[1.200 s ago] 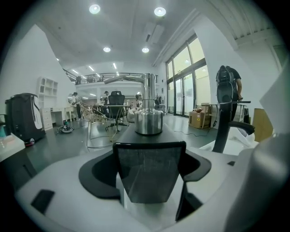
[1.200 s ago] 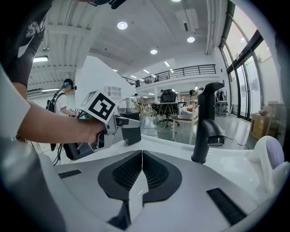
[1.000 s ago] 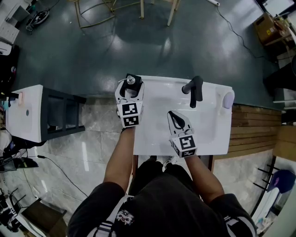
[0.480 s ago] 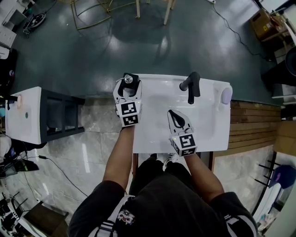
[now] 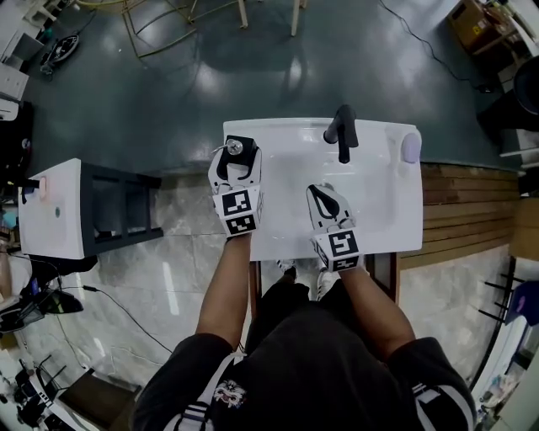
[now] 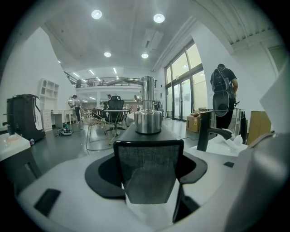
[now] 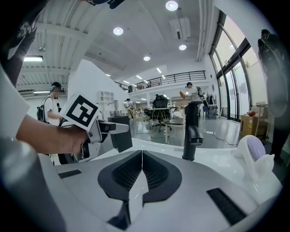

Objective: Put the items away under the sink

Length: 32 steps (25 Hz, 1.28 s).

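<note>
A black square soap dispenser (image 6: 148, 170) with a steel pump (image 5: 235, 146) sits at the back left corner of the white sink (image 5: 278, 244). My left gripper (image 5: 236, 158) is shut on its sides. In the right gripper view the dispenser (image 7: 121, 137) hangs dark under that gripper's white end. My right gripper (image 5: 325, 199) is over the basin in front of the black faucet (image 5: 341, 130), shut (image 7: 142, 158) with nothing in it. A lilac item (image 5: 410, 147) rests at the sink's back right corner.
A second white unit (image 5: 50, 210) with a black shelf frame (image 5: 118, 206) stands to the left. Wooden boards (image 5: 463, 210) lie at the right. Metal chairs (image 5: 168, 21) stand on the dark floor beyond. A person (image 6: 223, 93) stands far off by the windows.
The head view has shifted, so the sink sits higher in the picture. Both grippers are slightly nearer the sink's front relative to the faucet. The left one still holds the dispenser.
</note>
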Tool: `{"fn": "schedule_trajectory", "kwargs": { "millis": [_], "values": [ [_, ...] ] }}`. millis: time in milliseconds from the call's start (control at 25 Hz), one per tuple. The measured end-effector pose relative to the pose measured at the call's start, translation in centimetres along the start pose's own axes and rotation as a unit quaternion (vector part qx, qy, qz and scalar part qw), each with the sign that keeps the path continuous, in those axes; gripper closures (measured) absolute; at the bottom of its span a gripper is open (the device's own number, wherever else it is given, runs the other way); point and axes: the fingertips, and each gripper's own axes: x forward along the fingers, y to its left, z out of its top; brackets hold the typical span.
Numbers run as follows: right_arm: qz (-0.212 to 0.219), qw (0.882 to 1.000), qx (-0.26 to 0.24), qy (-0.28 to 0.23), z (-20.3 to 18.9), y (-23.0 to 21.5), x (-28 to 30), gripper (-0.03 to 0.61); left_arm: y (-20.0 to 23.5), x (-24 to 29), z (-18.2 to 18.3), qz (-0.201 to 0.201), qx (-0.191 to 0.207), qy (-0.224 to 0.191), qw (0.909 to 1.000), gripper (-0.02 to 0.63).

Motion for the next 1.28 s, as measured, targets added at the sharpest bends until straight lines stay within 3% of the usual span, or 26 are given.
{"fn": "schedule_trajectory", "kwargs": {
  "millis": [1280],
  "values": [
    [0.067, 0.996, -0.013, -0.064, -2.3, 2.4, -20.8, 0.557, -12.0, -23.7, -0.6, 0.069, -0.005, -0.011, 0.9976, 0.305]
  ]
}}
